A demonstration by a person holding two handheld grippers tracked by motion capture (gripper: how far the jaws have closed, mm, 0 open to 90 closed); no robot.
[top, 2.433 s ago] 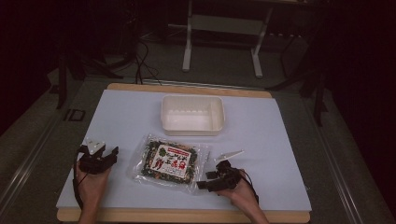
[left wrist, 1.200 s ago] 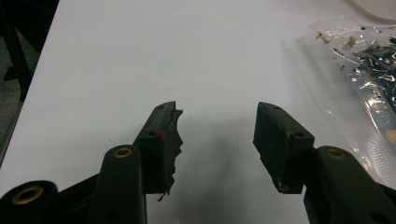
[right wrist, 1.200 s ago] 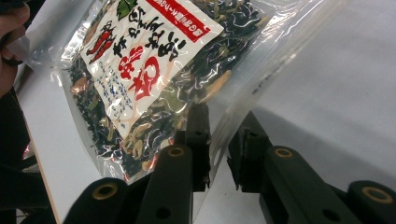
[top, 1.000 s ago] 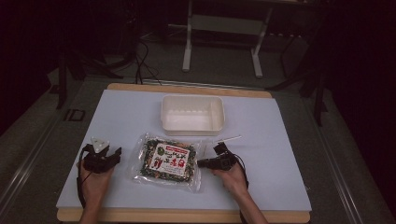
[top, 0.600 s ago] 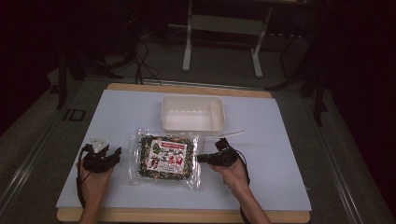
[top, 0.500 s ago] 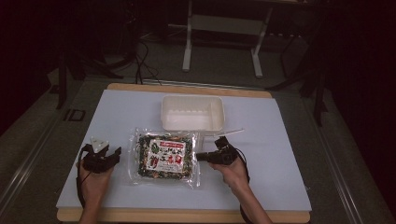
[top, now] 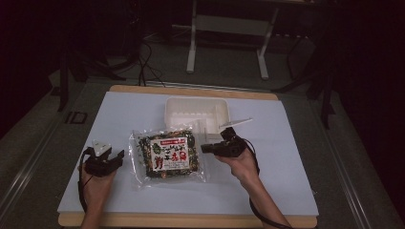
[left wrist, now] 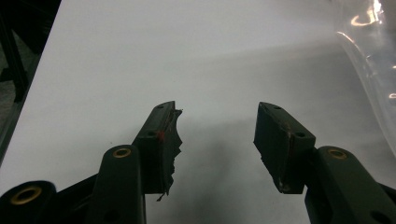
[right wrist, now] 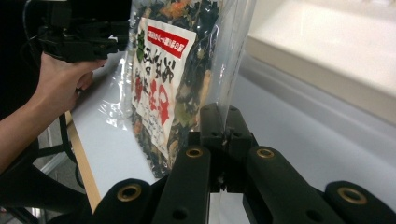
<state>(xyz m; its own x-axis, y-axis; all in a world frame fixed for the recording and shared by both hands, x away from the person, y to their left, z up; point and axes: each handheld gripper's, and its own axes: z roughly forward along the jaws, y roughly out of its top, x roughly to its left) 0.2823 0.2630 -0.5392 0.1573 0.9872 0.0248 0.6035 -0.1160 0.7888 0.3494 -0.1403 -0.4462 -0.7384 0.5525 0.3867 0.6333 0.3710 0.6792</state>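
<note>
A clear snack bag with a white and red label lies at the table's middle, its right side lifted. My right gripper is shut on the bag's clear right edge; in the right gripper view the bag hangs tilted from the closed jaws of that gripper. My left gripper rests on the white sheet just left of the bag, apart from it. It stands open in the left gripper view, nothing between its jaws, with the bag's clear edge at the far right.
A white tray stands behind the bag, near the lifted corner, and shows as a pale rim in the right gripper view. A thin white strip lies by its right end. White sheet stretches right of my right hand.
My right gripper closed on the bag's right edge and drew it up and toward the tray, turning the bag straighter. The left gripper shifted slightly toward the bag.
</note>
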